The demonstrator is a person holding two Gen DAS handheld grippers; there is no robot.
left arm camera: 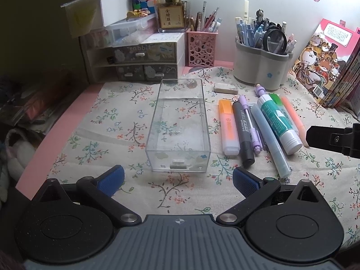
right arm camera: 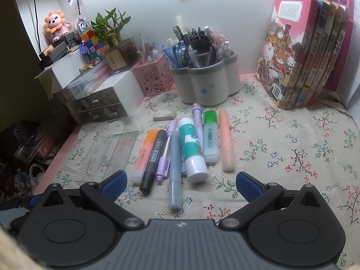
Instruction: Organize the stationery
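On the flowery cloth in the middle of the desk (left arm camera: 108, 103) we have a clear box (left arm camera: 178, 126) with nothing in it. We think it stands there, long way toward us, so that the pens can slide in lying flat.

Just beside the box, on its right, the pens lie in a row, all pointing about the same way, so each one is easy to pick. First comes the orange highlighter (right arm camera: 141, 155), then the black marker (right arm camera: 153, 162), then the purple pen (right arm camera: 165, 157). The long blue pen (right arm camera: 175, 171) reaches closest to the near edge. The glue stick (right arm camera: 191, 150) lies partly on top of its neighbours. The green highlighter (right arm camera: 210, 137) and the peach highlighter (right arm camera: 226, 139) end the row. A white eraser (right arm camera: 164, 115) lies alone behind them, toward the far edge, in front of the grey pen cup (right arm camera: 207, 85).

Our left tongs (left arm camera: 178, 180) are wide open and hold nothing. They hang near the short end of the box and touch nothing.

Our right tongs (right arm camera: 181, 185) are wide open too, and empty. They hang over the near ends of the pens, with the blue pen between the two pads. We think they look ready to pick a pen.
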